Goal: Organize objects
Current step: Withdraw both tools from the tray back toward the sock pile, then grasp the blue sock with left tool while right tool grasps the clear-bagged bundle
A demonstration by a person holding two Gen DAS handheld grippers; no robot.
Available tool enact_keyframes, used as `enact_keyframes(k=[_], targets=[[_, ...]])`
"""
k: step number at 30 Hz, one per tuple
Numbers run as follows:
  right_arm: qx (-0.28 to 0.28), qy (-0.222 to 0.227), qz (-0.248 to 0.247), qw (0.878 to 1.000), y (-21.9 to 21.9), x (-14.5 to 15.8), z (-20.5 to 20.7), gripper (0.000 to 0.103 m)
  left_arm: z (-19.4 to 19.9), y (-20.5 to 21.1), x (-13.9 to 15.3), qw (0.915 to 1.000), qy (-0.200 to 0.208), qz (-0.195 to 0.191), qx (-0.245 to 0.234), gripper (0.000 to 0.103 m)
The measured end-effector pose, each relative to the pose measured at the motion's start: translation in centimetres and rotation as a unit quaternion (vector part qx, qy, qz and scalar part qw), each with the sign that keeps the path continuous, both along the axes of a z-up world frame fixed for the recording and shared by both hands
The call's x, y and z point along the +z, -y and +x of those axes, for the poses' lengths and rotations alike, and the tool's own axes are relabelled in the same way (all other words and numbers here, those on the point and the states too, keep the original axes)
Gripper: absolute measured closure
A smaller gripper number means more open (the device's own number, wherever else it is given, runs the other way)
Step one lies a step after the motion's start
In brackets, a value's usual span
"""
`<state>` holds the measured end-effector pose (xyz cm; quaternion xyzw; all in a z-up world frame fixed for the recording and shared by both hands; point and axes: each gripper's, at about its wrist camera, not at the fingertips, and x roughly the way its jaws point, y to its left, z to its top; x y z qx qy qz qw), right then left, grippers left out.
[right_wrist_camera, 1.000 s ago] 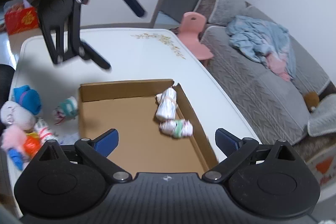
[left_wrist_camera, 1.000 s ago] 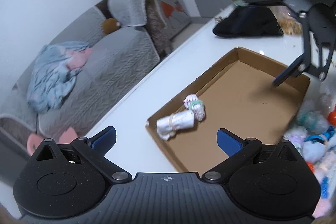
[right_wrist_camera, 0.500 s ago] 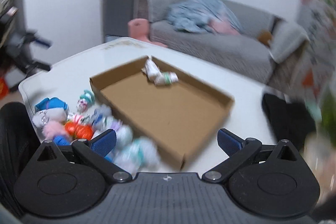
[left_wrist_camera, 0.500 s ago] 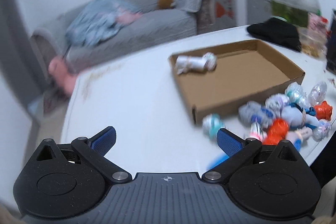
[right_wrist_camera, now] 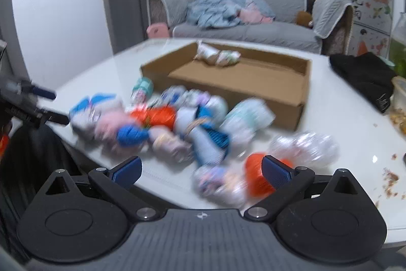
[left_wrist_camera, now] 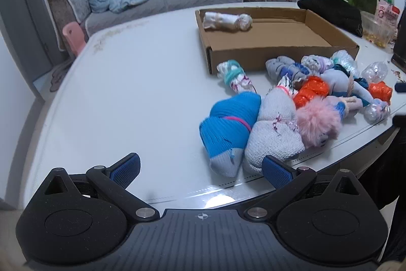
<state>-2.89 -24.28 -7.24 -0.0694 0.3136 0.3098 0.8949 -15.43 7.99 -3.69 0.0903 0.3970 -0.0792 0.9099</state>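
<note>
Rolled socks [left_wrist_camera: 276,133] heaped at surface [left_wrist_camera: 127,93] edge | both hand-held grippers [left_wrist_camera: 200,170] [right_wrist_camera: 200,169] empty, right closing slightly | risk: nudged bundle falls off.

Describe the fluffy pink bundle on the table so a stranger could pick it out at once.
Start at the cardboard box on the white table; a heap of rolled socks lies along its near side. The fluffy pink bundle sits at the heap's near edge, beside a grey knitted roll. It alone is furry; its neighbours are smooth knit or shiny plastic-wrapped.
</note>
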Motion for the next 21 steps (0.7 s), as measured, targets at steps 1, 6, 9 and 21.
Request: enact_keyframes(k=[1, 6, 9, 21], targets=[[0.000, 0.003, -0.010, 1.000, -0.5, -0.3, -0.2, 0.004, 0.2, 0.0, -0.3, 1.0000, -0.003, -0.005, -0.003, 0.001], [-0.023, -0.008, -0.022, 0.999, -1.1, -1.7, -0.3, 0.006, 0.5, -0.1, -1.0, 1.0000, -0.004, 0.003, -0.008, 0.001], [-0.035, -0.008, -0.030, 0.999, -1.5, -2.1, -0.2, 0.006, 0.8, -0.5, -1.1, 0.9999, -0.006, 0.010, 0.002, 0.001], [-0.098, -0.017, -0.030, 0.995, -1.8, -3.7, 0.0, 0.008, 2.7, 1.1, -1.7, 0.9999, -0.002, 0.007, -0.013, 0.001]])
